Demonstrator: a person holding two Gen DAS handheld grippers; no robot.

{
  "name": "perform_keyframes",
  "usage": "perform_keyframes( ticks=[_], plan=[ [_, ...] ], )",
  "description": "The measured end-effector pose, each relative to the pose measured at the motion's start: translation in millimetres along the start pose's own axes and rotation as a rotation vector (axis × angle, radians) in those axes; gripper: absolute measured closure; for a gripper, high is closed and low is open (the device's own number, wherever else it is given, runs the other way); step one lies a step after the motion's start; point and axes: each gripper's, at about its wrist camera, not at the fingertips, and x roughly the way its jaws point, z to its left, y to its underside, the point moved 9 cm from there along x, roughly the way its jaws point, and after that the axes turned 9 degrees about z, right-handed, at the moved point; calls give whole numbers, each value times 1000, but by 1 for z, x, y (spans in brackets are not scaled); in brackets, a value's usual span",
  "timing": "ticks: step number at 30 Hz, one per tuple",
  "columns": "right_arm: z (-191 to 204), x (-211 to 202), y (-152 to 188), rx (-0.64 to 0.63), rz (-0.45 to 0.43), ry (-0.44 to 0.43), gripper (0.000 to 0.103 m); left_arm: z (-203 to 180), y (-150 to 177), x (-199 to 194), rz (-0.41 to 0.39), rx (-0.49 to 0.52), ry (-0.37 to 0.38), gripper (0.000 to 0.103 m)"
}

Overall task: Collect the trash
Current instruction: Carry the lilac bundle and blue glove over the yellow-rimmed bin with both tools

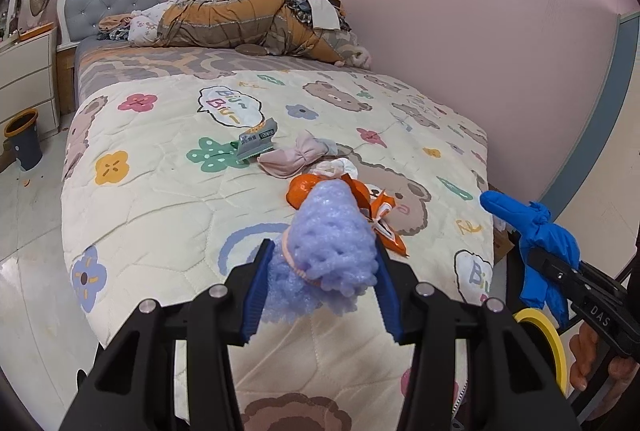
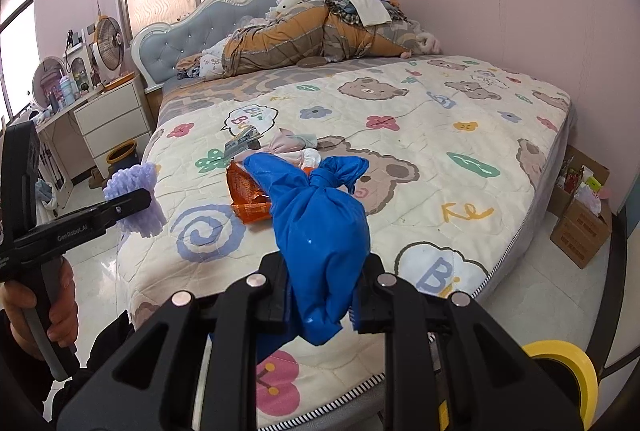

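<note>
My left gripper (image 1: 320,271) is shut on a lilac foam net (image 1: 330,243) and holds it above the foot of the bed; it also shows in the right wrist view (image 2: 136,199). My right gripper (image 2: 320,291) is shut on a knotted blue plastic bag (image 2: 320,231), also seen in the left wrist view (image 1: 536,243). On the quilt (image 1: 160,199) lie an orange snack wrapper (image 2: 250,197), a green and grey packet (image 1: 256,143), a pink bow-shaped cloth (image 1: 294,159) and a white crumpled piece (image 2: 310,157).
A dark bin with an orange rim (image 1: 24,139) stands on the floor left of the bed by white drawers (image 2: 112,127). Piled bedding (image 1: 248,23) lies at the headboard. A cardboard box (image 2: 580,219) sits by the right wall. A yellow tape roll (image 2: 568,371) hangs at the right gripper.
</note>
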Motion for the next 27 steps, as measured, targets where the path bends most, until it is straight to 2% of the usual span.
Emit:
perform_keyframes(
  ticks=[27],
  plan=[
    [-68, -52, 19, 89, -51, 57, 83, -98, 21, -7, 27, 123, 109, 58]
  ],
)
